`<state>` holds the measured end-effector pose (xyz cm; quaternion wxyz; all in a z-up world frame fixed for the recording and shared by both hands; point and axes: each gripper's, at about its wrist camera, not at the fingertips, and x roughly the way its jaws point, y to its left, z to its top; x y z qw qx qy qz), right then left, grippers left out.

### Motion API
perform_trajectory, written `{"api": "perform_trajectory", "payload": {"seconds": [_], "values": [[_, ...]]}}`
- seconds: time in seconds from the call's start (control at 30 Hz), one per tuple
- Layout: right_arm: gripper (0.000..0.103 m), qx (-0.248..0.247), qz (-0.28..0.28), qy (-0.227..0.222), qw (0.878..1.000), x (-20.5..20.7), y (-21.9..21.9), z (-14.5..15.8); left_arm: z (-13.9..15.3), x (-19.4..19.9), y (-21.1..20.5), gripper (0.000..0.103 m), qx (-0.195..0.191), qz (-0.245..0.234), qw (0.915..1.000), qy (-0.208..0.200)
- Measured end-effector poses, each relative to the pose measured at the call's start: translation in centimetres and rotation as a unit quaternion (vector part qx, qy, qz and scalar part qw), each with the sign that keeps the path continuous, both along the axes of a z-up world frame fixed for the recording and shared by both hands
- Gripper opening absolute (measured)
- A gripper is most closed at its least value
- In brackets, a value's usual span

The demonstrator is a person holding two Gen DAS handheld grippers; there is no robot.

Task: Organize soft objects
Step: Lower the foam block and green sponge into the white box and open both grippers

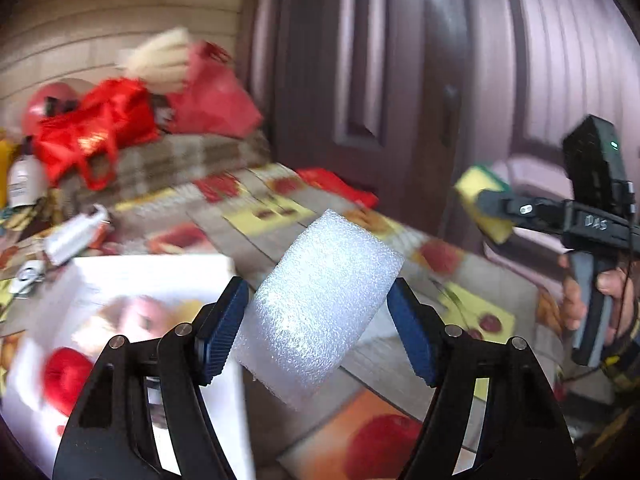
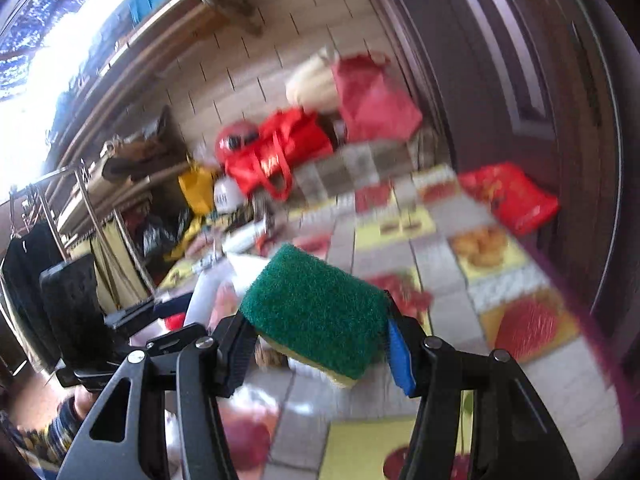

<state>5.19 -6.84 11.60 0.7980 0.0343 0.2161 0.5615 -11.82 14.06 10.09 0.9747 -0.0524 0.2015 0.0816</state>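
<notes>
**Both soft items lifted, transfer step in hand**

The left gripper point(image 1: 316, 328) was seen clenched on a white foam roll point(image 1: 320, 308); the blue pads point(image 1: 222, 336) were pressed against its sides at 9 and 3 o'clock of the roll. The roll was held tilted, its far end toward 1 o'clock, clear above the fruit-print tablecloth point(image 1: 472, 300). A white box point(image 1: 152, 276) with a printed picture was seen just beside the roll at 9 o'clock, lower in the frame.

The right gripper point(image 2: 320, 344) was seen grasping a green-and-yellow sponge point(image 2: 316, 308), scouring side up, yellow layer beneath, pinched at both ends. In the left wrist view the same sponge point(image 1: 486, 204) was visible at 3 o'clock, raised off the table, with a hand point(image 1: 600, 292) on the gripper's handle.

Clutter was noted at the table's far end, at 10 to 11 o'clock: a red bag point(image 1: 96, 128), a pink bag point(image 1: 212, 96), a white bottle point(image 1: 26, 180). Heavy motion blur was present in both views.

Step judged: the carry phase, with both items picked and neither yet placed. No clear destination was marked; the white box was judged the likely target, but whether it was open could not be told. The next move was judged to call for both items to be brought over one spot, lowered, and the pads released one at a time, so the light foam would not spring or roll away.
</notes>
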Motion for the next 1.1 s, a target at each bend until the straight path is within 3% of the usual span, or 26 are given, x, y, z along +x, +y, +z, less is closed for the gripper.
{"api": "perform_trajectory", "payload": {"seconds": [0.17, 0.37, 0.53, 0.7, 0.8, 0.93, 1.1], "values": [[0.058, 0.056, -0.003, 0.004, 0.998, 1.2, 0.8, 3.8, 2.1, -3.0, 4.3, 0.072, -0.014, 0.07, 0.9963, -0.048], [0.058, 0.118, 0.01, -0.021, 0.993, 0.2, 2.8, 8.9, 2.9, -7.1, 9.9, 0.073, -0.062, 0.151, 0.9816, -0.099], [0.058, 0.123, 0.054, -0.026, 0.991, -1.8, 6.2, 10.0, 2.0, -8.6, 12.9, 0.073, -0.093, 0.199, 0.9694, -0.109], [0.058, 0.069, 0.106, 0.005, 0.992, -4.0, 11.1, 7.3, 1.4, -9.4, 13.9, 0.073, -0.077, 0.246, 0.9607, -0.102], [0.058, 0.008, 0.139, 0.035, 0.99, -5.3, 14.5, 3.9, 0.6, -10.4, 15.0, 0.073, -0.092, 0.275, 0.9517, -0.101], [0.058, -0.085, 0.188, 0.076, 0.975, -7.0, 18.3, -1.4, -0.6, -10.7, 16.9, 0.073, -0.125, 0.294, 0.9436, -0.085], [0.057, -0.154, 0.224, 0.077, 0.959, -10.0, 20.6, -5.4, -1.8, -9.8, 17.6, 0.073, -0.139, 0.301, 0.9417, -0.057]]}}
